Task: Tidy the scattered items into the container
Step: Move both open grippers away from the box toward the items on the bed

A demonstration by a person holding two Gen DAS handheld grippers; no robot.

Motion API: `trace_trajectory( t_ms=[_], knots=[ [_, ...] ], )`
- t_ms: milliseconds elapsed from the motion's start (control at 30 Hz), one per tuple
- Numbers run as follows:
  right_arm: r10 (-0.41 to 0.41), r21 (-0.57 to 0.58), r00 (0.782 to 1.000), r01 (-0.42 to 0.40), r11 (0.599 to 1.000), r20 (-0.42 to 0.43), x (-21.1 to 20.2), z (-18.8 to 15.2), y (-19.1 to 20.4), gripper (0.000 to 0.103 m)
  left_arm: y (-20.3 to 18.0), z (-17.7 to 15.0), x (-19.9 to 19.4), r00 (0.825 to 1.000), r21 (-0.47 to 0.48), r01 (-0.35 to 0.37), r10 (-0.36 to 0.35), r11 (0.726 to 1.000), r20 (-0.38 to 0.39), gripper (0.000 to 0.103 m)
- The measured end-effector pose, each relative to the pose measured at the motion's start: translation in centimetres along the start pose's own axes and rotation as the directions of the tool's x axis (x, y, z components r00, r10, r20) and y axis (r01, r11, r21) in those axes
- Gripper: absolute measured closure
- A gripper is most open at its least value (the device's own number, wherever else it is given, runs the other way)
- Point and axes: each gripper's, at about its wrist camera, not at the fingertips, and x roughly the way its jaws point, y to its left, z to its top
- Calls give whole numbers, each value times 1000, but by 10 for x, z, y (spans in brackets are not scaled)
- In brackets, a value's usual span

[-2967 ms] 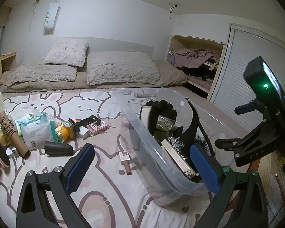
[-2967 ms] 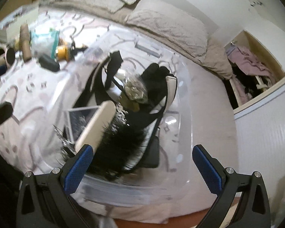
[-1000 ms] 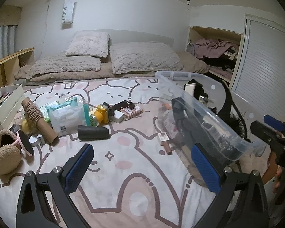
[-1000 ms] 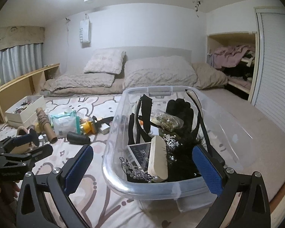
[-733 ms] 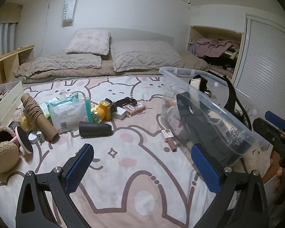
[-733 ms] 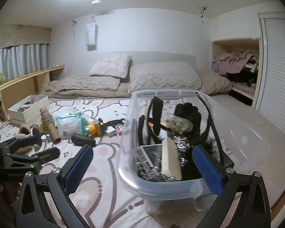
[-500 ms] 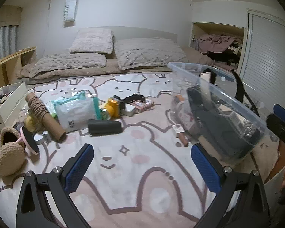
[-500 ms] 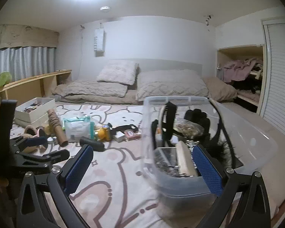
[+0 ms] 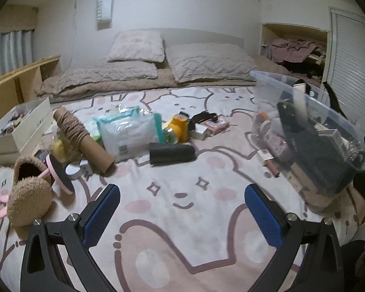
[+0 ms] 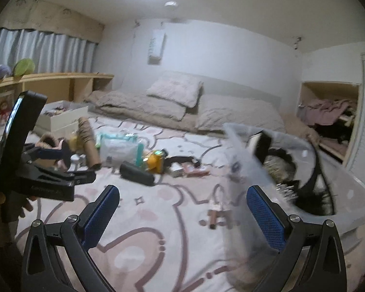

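A clear plastic container [image 9: 306,96] holding dark items stands at the right on the bear-print rug. Scattered left of it lie a black cylinder [image 9: 171,152], a wipes pack [image 9: 129,137], a yellow bottle [image 9: 178,130], a pink box [image 9: 217,124], a twine-wrapped cardboard tube [image 9: 82,136] and a small brown tube [image 9: 271,166] by the container's wall. My left gripper [image 9: 182,206] hovers open and empty over bare rug, short of the cylinder. My right gripper [image 10: 182,204] is open and empty too, with the container [image 10: 241,160] to its right and the brown tube [image 10: 216,215] just ahead.
Fuzzy slippers [image 9: 28,194] and a pink round brush [image 9: 58,175] lie at the near left. A white box [image 9: 19,129] sits by the wooden shelf. Bedding and pillows [image 9: 206,60] fill the back. A closet nook [image 9: 296,48] is far right.
Both views have swung left and lowered, from over the container toward the scattered pile. The container now sits at the right edge. Both grippers stayed open and empty.
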Motion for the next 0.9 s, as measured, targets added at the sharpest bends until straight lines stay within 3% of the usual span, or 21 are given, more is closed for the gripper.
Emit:
trace_trajectory(
  t_ms=[400,700,900],
  knots=[
    [13,-2,980,-13,1000,-198,74,-34,31,0,43,-13,29,999,-85,-41,38,996,-27,0],
    [-75,43,912,101,994,-404,142,-55,16,0,53,-20,41,999,-102,-28,24,994,-42,0],
    [-125,10,877,147,989,-464,183,-53,7,0,51,-23,42,998,-102,-3,-3,995,-57,0]
  ],
)
